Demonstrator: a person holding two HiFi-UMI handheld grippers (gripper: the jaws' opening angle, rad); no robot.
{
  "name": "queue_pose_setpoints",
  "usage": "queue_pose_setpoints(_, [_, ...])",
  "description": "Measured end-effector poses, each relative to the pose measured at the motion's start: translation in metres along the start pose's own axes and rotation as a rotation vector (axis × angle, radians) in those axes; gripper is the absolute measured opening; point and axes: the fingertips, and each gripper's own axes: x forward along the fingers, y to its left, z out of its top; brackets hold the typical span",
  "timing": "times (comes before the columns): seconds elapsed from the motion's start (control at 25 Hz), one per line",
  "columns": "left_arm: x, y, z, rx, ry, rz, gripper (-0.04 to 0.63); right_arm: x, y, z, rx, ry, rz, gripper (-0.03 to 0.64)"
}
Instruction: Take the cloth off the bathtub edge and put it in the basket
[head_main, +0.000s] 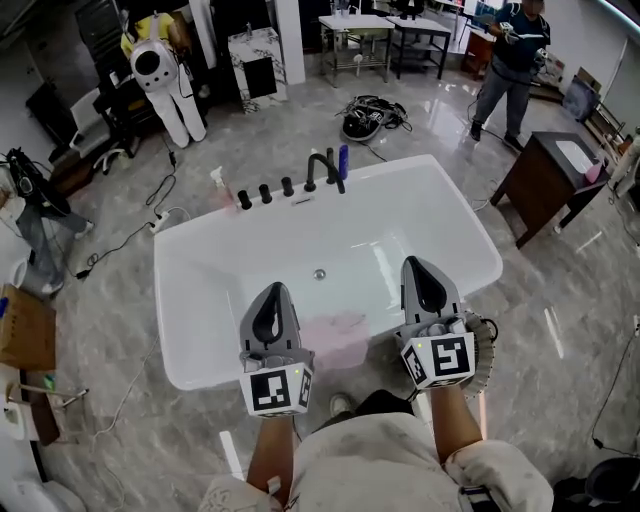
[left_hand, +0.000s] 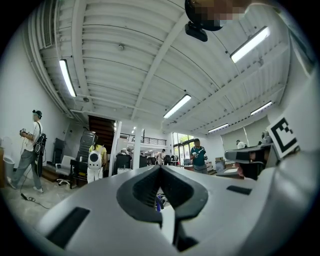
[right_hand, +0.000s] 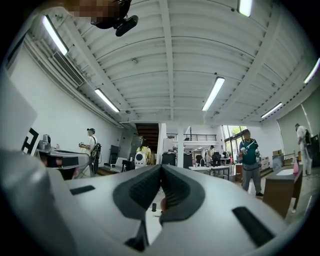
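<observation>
Only the head view showed the pale pink cloth (head_main: 335, 333). It lay draped on the near rim of the white bathtub (head_main: 200, 260), between the two grippers. The left gripper (head_main: 273, 290) hung over that rim just left of the cloth, its jaws closed on nothing. The right gripper (head_main: 421, 264) reached over the rim to the cloth's right, its jaws likewise closed and empty. The basket (head_main: 488, 352) peeked out behind the right gripper, beside the tub's near right side. Both gripper views looked across the hall, past the touching jaw tips, to ceiling lights and standing people. Grey floor (head_main: 560, 300) lay open right of the tub. A dark cabinet (head_main: 545, 180) stood near its far right corner, and cables (head_main: 130, 235) trailed on the left.
</observation>
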Motion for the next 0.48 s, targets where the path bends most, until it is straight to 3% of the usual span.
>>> queue_pose_setpoints(0.48, [0.025, -0.004, -0.022, 0.002, 0.039, -0.059, 0.002, 0.007, -0.014, -0.017, -0.002, 0.029, -0.041, -0.012])
